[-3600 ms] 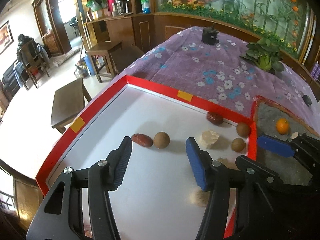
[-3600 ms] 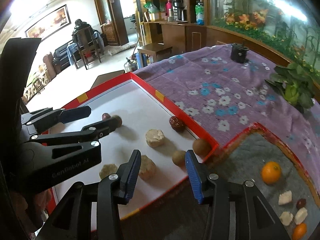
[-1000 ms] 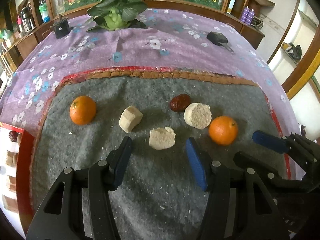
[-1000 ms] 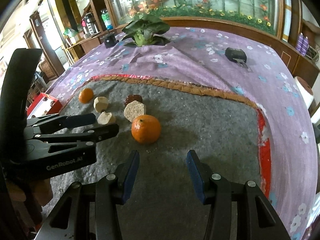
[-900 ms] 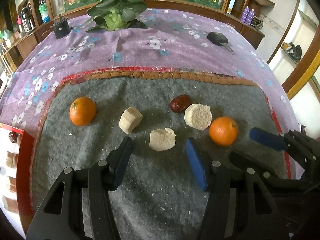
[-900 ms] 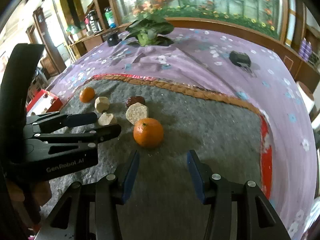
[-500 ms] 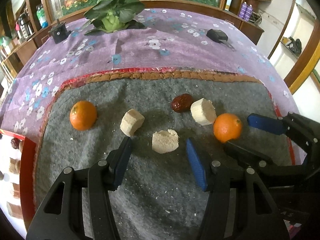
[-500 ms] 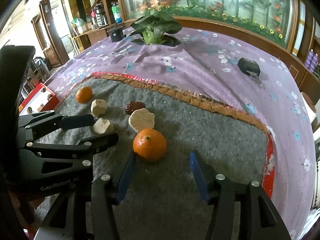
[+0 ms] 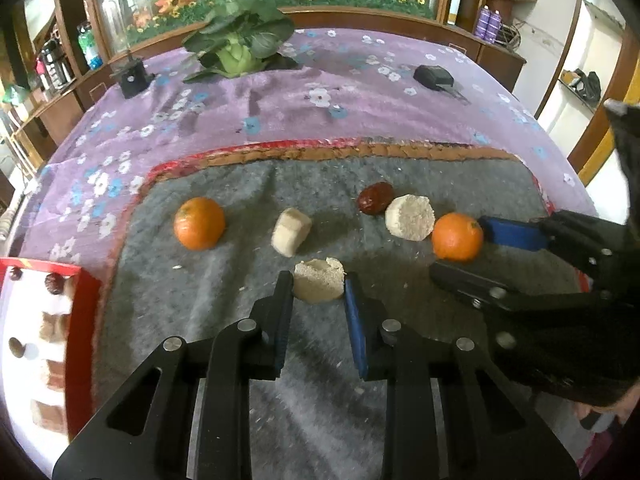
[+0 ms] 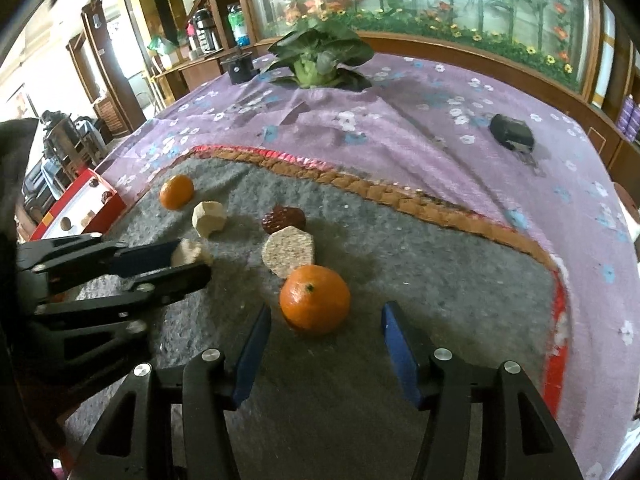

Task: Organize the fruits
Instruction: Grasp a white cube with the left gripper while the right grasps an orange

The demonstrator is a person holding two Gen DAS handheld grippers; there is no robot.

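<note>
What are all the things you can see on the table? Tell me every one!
Oranges: two, orange, on the grey mat, one far left, one at right.
Pale chunks: three, beige, mid-mat.
Red date: one, dark red, touching the round chunk.
Red tray: one, white inside, left edge, holding small pieces.
Leafy plant: one, green, far side of the purple flowered cloth.
Black objects: two, on the cloth, one left, one right.
Left tool: just closed on the nearest chunk.
Right tool: open around the right orange.

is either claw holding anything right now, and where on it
The left claw has just closed on the nearest pale chunk, pads on its two sides. The right claw is open around an orange, holding nothing.
</note>
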